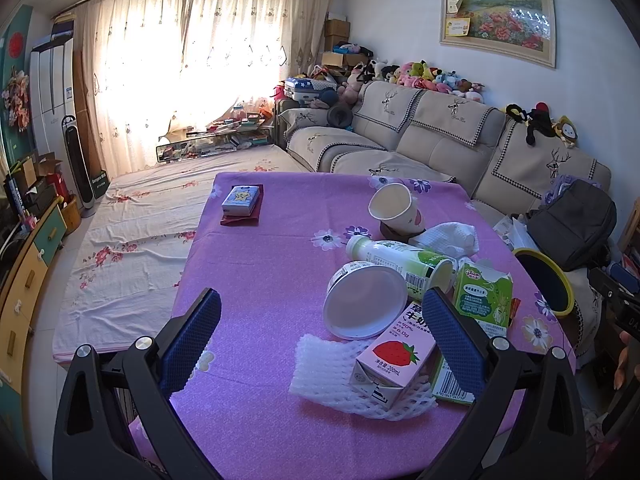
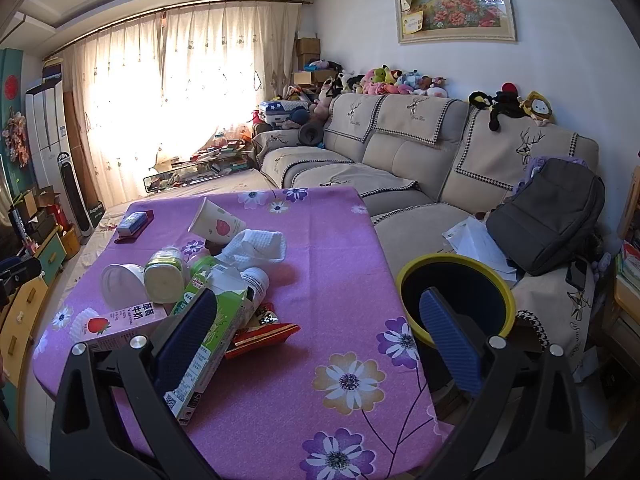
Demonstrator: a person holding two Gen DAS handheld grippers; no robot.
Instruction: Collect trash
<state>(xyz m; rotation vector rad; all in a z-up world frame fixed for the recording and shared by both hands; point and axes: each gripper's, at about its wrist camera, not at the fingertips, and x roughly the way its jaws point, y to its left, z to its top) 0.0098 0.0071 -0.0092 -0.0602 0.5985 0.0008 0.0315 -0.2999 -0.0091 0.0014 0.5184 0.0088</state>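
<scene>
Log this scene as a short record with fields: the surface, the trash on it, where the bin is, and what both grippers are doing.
surface: table under a purple floral cloth
trash: paper cup, white napkin, green bottle, white tub, green carton, strawberry milk carton, foam net, red wrapper
layout: heaped together, several overlapping
other item: small box at the far corner
bin: yellow-rimmed bin beside the table's right edge
left gripper: open, empty
right gripper: open, empty
</scene>
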